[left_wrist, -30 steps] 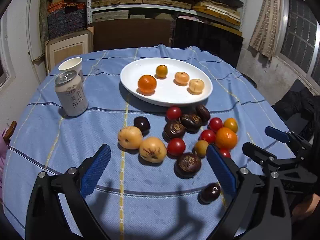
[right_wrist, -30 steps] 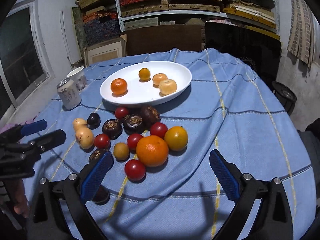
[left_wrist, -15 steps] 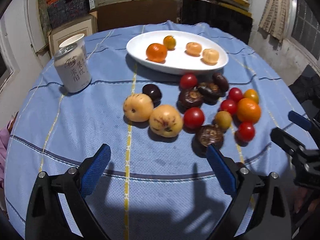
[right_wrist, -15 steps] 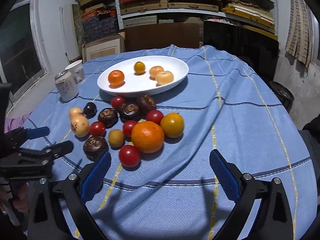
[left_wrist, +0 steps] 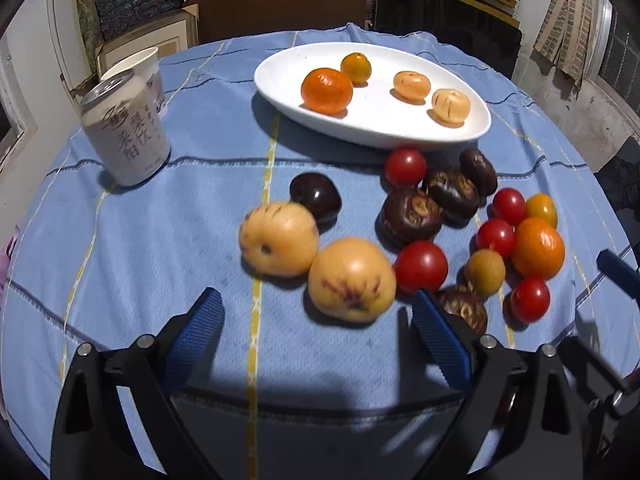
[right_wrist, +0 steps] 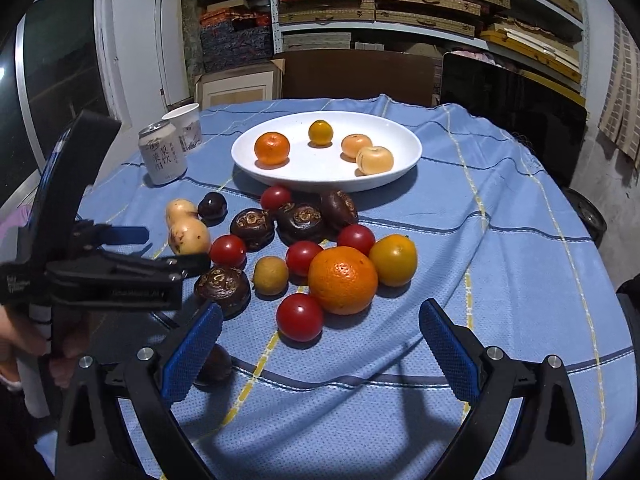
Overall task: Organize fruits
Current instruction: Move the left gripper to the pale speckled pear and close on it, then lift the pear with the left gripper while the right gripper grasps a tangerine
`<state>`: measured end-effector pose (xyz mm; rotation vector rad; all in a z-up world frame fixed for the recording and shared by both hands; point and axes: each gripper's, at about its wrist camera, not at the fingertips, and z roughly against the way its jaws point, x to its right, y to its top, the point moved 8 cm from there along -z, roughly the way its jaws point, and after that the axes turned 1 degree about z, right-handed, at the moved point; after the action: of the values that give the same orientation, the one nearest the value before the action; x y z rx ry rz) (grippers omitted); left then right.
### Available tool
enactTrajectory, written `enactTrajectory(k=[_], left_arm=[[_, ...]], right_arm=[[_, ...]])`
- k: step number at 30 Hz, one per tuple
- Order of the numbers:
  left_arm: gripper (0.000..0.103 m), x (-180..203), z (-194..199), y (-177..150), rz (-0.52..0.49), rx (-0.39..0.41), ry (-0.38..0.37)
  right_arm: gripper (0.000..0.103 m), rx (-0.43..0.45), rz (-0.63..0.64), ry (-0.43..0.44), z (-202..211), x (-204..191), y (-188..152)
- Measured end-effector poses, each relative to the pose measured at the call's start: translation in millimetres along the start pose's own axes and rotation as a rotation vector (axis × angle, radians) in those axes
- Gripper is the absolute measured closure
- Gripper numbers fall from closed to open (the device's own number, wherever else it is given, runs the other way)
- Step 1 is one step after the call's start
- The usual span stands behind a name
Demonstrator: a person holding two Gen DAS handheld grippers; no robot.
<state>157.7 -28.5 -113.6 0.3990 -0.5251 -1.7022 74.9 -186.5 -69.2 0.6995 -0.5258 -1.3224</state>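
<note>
Blue-clothed bench (left_wrist: 132,264), cluttered shelves behind. Left tool (left_wrist: 316,332) wide, empty, low over cloth, nearest a yellow fruit (left_wrist: 351,279) just ahead of its pads. Right tool (right_wrist: 320,344) wide, empty, behind a red tomato (right_wrist: 299,317) and big orange (right_wrist: 343,280). Loose fruits packed close, many touching; farther on, plate (right_wrist: 404,168) with four fruits; can (left_wrist: 127,136) and cup (left_wrist: 138,65) far left. Risk: right pad clipping dark fruit (left_wrist: 464,308) beside it, scattering round neighbours; bruising soft skin if squeezed hard.
</note>
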Motion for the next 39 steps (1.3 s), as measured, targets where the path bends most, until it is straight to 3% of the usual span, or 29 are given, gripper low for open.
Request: enactTrajectory(k=[6, 7, 9, 10, 11, 14, 27, 33, 35, 37, 39], left_arm=[[0.024, 6.0, -5.8, 9.0, -0.021, 0.002, -0.032], [0.035, 3.6, -6.4, 9.9, -0.013, 0.005, -0.022], [0.044, 1.7, -10.8, 9.4, 0.018, -0.02, -0.07], [0.058, 0.6, -9.2, 9.8, 0.02, -0.011, -0.072], [0.063, 1.6, -8.4, 9.3, 0.015, -0.013, -0.079], [0.063, 1.5, -4.0, 4.7, 0.03, -0.028, -0.126], [0.063, -8.6, 15.5, -19.8, 0.034, -0.009, -0.143], [0.063, -8.7, 12.1, -22.4, 0.025, -0.012, -0.14], [0.063, -9.0, 11.6, -22.3, 0.024, -0.012, -0.143], [0.063, -10.0, 10.6, -22.4, 0.033, -0.014, -0.155], [0.063, -10.1, 9.8, -21.9, 0.035, -0.013, -0.162]], right_arm=[[0.003, -0.005, -0.02, 0.032, -3.4, 2.5, -0.3], [0.003, -0.008, -0.023, 0.037, -4.2, 2.4, -0.5], [0.003, -0.017, -0.026, 0.043, -5.8, 1.6, -1.7], [0.003, -0.021, -0.026, 0.045, -6.2, 1.5, -2.2], [0.003, -0.022, -0.025, 0.043, -6.0, 1.7, -2.5], [0.003, -0.02, -0.024, 0.038, -4.0, 2.5, -2.1], [0.003, -0.054, 0.058, -0.014, -15.7, 18.8, 9.7], [0.004, -0.163, -0.075, 0.036, -39.6, 20.7, 11.0], [0.009, -0.188, -0.096, 0.017, -45.4, 22.3, 8.6], [0.023, -0.216, -0.123, 0.04, -49.9, 22.3, 4.6], [0.024, -0.243, -0.163, 0.086, -54.0, 21.1, 0.2]])
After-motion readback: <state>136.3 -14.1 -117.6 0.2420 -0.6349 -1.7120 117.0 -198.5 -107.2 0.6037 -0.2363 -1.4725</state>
